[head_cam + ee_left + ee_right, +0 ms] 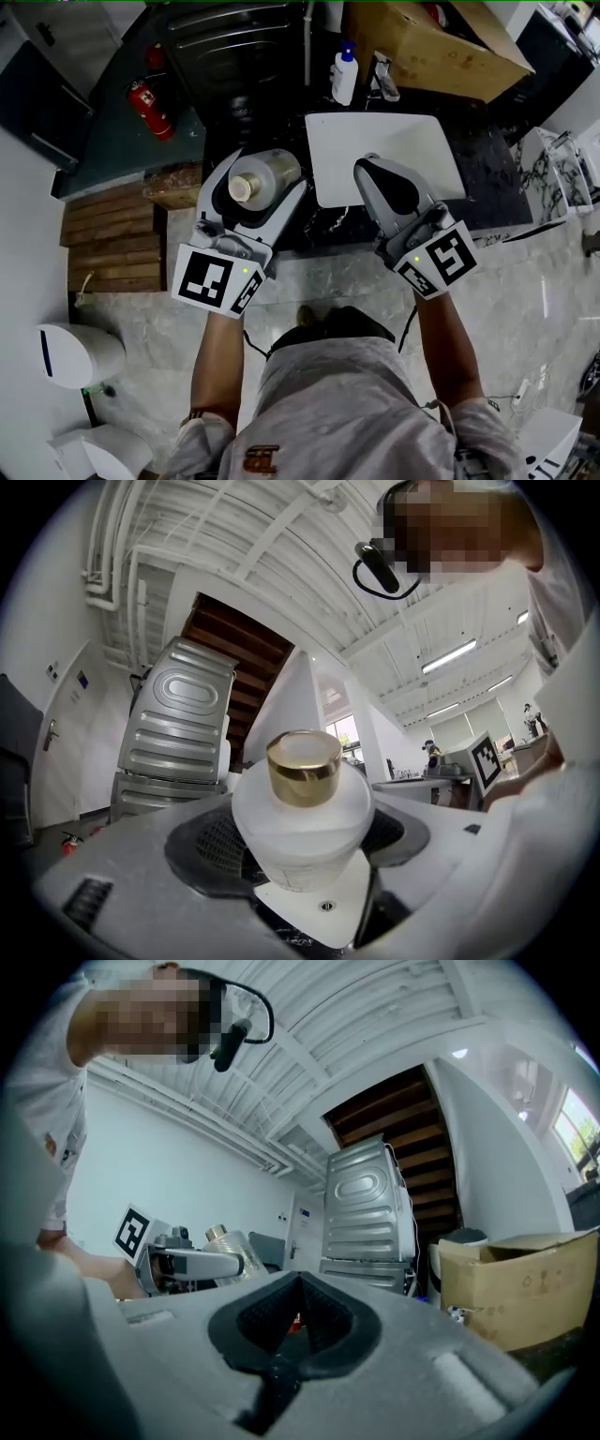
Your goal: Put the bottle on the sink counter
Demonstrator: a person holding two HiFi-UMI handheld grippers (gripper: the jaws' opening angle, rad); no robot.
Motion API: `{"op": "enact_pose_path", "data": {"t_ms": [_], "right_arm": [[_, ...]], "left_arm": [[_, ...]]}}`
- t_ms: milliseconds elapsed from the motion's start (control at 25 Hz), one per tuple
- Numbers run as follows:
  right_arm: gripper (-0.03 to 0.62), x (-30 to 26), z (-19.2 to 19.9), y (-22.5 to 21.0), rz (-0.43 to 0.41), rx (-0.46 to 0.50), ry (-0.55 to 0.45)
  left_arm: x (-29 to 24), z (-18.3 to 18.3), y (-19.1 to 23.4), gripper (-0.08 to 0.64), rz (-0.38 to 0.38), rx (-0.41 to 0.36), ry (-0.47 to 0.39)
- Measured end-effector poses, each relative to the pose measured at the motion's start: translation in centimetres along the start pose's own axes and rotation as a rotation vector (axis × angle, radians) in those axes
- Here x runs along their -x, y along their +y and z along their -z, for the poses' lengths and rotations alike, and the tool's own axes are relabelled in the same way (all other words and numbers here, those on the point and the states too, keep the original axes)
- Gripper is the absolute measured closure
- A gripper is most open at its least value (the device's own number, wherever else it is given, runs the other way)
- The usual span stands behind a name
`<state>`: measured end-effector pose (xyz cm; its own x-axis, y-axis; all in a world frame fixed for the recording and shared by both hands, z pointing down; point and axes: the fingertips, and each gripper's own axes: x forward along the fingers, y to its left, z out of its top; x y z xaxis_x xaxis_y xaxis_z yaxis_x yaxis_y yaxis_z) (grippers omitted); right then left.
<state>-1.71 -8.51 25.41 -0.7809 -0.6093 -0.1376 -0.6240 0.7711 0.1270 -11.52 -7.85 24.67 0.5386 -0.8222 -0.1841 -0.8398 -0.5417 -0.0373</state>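
Note:
A whitish translucent bottle [263, 175] with a gold cap is clamped between the wide-set jaws of my left gripper [258, 185], held in the air just left of the white sink basin [422, 150]. In the left gripper view the bottle [302, 817] fills the middle, cap pointing away, with both pads against its sides. My right gripper [386, 190] hovers over the basin's front edge, shut and holding nothing. The right gripper view shows its pads [323, 1312] meeting. The bottle [230, 1246] also appears there at the left.
The dark marble counter [487, 178] surrounds the basin. A pump soap bottle [345, 73] and a faucet [382, 79] stand behind it, beside a cardboard box [441, 42]. A metal appliance [239, 47], a fire extinguisher [150, 105] and wooden steps [112, 239] are at the left.

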Motion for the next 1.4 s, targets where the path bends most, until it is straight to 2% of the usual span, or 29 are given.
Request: {"op": "enact_pose_path", "data": {"t_ms": [400, 760, 1080, 1400], "right_arm": [[0.592, -3.6, 3.0, -5.2, -0.035, -0.030, 0.024], [0.592, -7.5, 5.9, -11.0, -0.097, -0.033, 0.038], [0.592, -11.3, 8.4, -14.1, -0.122, -0.061, 0.072], [0.592, -13.8, 11.7, -16.1, -0.084, -0.094, 0.131]], "left_arm": [[-4.8, 2.1, 3.7, 0.232, -0.042, 0.016, 0.041], [-11.1, 5.4, 8.0, 0.232, -0.096, -0.030, 0.095], [-15.2, 8.7, 12.2, 0.232, -0.117, -0.041, 0.192], [-18.3, 13.4, 16.5, 0.232, -0.115, -0.009, 0.295]]}}
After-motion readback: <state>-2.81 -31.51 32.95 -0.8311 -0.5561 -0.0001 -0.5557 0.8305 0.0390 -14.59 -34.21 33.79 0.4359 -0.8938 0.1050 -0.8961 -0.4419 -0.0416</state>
